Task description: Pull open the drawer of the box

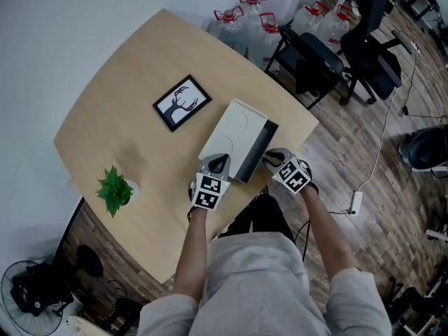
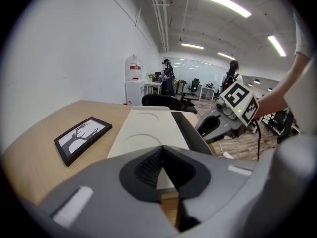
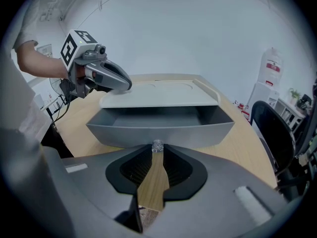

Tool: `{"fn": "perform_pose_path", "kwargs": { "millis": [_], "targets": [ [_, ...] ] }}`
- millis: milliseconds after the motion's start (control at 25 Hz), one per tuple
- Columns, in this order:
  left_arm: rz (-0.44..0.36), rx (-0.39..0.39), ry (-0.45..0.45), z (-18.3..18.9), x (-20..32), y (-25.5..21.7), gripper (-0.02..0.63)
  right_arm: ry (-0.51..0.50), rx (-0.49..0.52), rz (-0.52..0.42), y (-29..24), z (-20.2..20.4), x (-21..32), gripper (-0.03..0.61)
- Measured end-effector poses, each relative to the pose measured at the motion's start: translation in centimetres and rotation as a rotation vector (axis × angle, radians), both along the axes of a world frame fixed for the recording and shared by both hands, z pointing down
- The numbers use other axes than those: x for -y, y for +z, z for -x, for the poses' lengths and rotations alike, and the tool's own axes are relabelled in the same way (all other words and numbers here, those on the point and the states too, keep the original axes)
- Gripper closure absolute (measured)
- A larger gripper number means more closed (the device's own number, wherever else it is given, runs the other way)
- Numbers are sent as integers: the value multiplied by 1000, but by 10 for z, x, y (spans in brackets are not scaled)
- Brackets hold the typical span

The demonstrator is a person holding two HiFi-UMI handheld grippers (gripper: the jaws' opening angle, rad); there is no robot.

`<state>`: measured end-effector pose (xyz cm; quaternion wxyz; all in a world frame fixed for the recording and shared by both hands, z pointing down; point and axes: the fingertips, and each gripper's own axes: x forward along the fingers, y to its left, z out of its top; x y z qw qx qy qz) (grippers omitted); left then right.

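One risk: the right hand-held gripper (image 3: pixel 157 148), pinching the tiny knob (image 3: pixel 157 145) of the open drawer (image 3: pixel 161 128), may slip if yanked, while the left hand-held gripper (image 1: pixel 219 164), pressed together, steadies the box (image 1: pixel 234 131) at the near edge of the worktop (image 1: pixel 126 117).

Head view: wooden table (image 1: pixel 105 103) carries black-framed antler-silhouette picture (image 1: pixel 182 102) at 11 o'clock, small green plant (image 1: pixel 114 189) at 8 o'clock; water jugs (image 1: pixel 245 12) at 12, black chairs (image 1: pixel 315 58) at 1 o'clock.

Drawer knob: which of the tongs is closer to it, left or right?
Right. The right tongs are shut on the drawer knob at the front of the open drawer. The left tongs sit up on the top of the box, behind and to one side of the knob.
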<state>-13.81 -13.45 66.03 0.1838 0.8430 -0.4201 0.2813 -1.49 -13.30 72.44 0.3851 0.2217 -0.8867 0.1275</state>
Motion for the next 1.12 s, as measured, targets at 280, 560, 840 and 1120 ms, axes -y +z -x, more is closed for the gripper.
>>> {"fn": "perform_pose_path", "kwargs": {
  "millis": [280, 560, 840, 1120],
  "targets": [
    [-1, 1, 5, 0, 0, 0, 561, 0, -4, -2, 0, -10, -5, 506],
    [-3, 2, 8, 0, -1, 0, 561, 10, -6, 2, 3, -20, -12, 506],
    [-4, 4, 13, 0, 0, 1, 561, 15, -2, 9, 4, -29, -18, 506],
    [-2, 9, 20, -1, -2, 0, 561, 13, -6, 9, -1, -35, -22, 506]
  ]
}}
